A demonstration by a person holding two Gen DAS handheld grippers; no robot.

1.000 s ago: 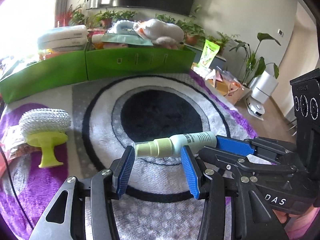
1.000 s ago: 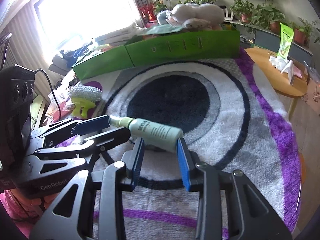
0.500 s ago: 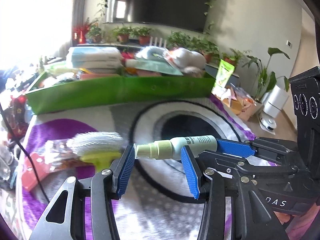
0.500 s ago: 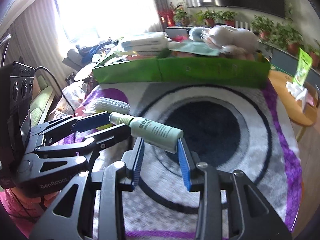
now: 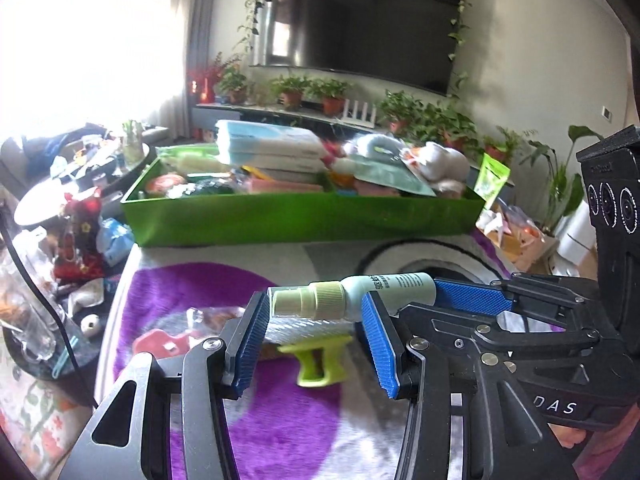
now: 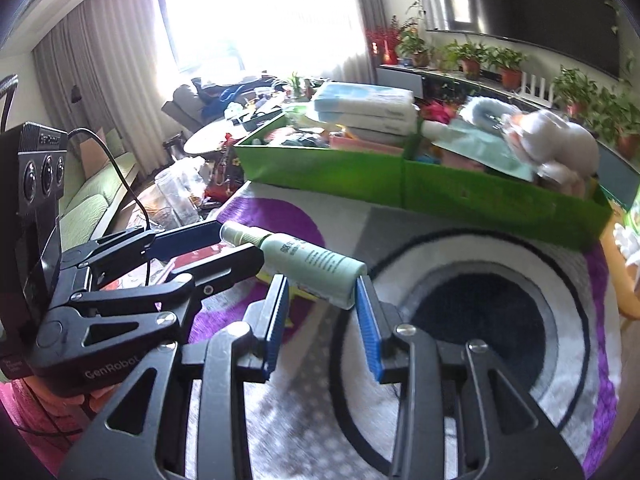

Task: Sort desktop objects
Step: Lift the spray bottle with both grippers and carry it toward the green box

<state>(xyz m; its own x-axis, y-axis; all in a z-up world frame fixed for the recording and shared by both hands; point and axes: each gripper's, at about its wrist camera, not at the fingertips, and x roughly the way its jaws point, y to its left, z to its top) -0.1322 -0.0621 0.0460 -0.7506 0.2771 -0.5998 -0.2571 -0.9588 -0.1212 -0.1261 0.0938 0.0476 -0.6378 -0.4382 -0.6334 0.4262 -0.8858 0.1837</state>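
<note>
Right wrist view: spray bottle (image 6: 310,262) pinched by both grippers (image 6: 322,314), aloft, not yet in heaped green bins (image 6: 400,188).

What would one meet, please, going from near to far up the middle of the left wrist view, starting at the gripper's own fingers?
Left gripper → spray bottle held across it → purple patch of the rug → green tray → stacked tissue packs → potted plants → television.
</note>
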